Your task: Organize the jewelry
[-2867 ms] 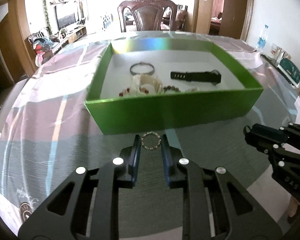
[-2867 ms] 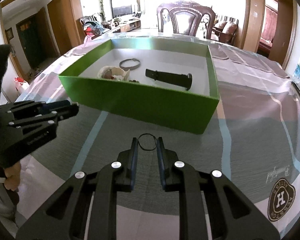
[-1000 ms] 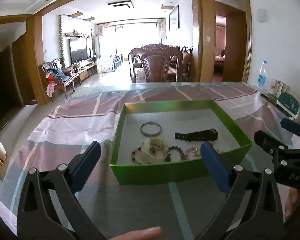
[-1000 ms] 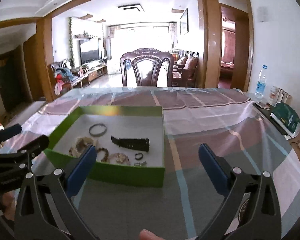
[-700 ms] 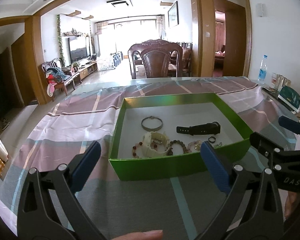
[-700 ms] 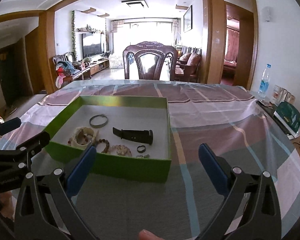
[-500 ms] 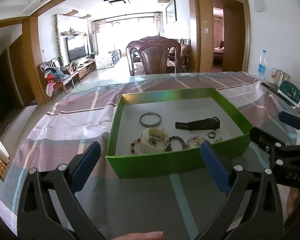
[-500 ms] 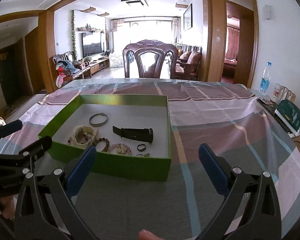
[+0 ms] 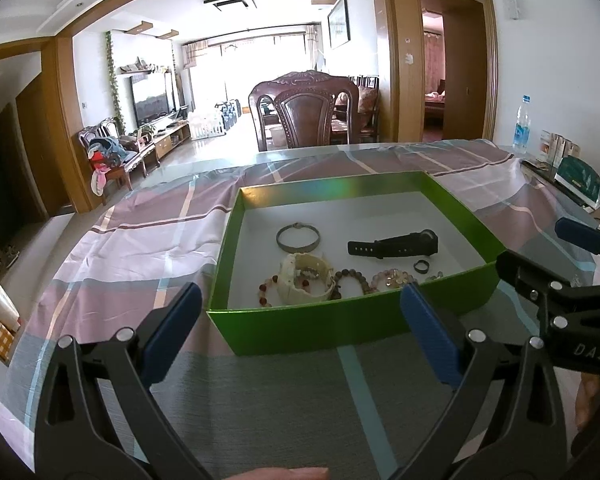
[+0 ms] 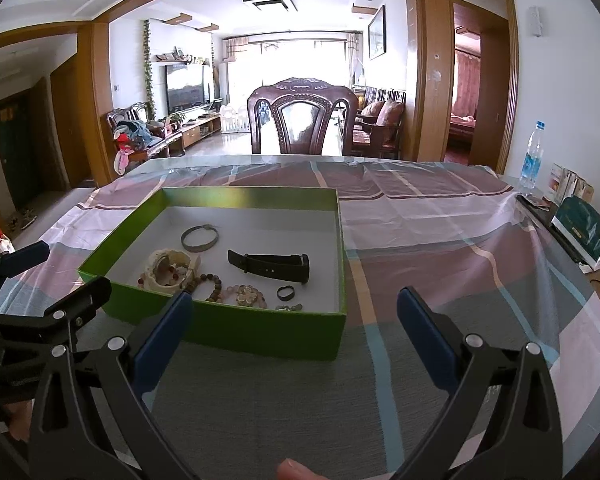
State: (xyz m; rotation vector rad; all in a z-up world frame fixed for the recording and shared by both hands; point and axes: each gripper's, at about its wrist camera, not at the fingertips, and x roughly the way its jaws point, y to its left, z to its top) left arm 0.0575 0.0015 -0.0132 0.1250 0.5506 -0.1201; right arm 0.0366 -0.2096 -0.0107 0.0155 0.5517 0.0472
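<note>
Left gripper (image 9: 300,328): jaws spread wide, nothing between them, held above the counter just short of the green box (image 9: 340,326). Right gripper (image 10: 294,334): jaws likewise wide and empty, standing off the box's near right corner.

All jewelry in view lies inside the box on its white floor: a metal bangle (image 9: 298,237) toward the back, a black watch strap (image 9: 392,244) to its right, a cream bracelet (image 9: 306,278) with red beads beside it, a brown bead bracelet (image 10: 212,286), a pale bead cluster (image 10: 250,295) and a small dark ring (image 10: 285,292) near the front wall. No piece is seen on the cloth outside.

Judgement: the task appears at or near its end. If anything remains, it is a check round the box; the jaws should stay clear of the thin cardboard wall so the box does not slide.

The counter (image 10: 440,240) carries a plaid cloth in purple, grey and teal, somewhat wrinkled. A water bottle (image 10: 532,158) and a green packet (image 10: 582,240) stand at the far right edge. A carved wooden chair (image 10: 304,120) faces the counter; a bright living room with a television lies beyond.
</note>
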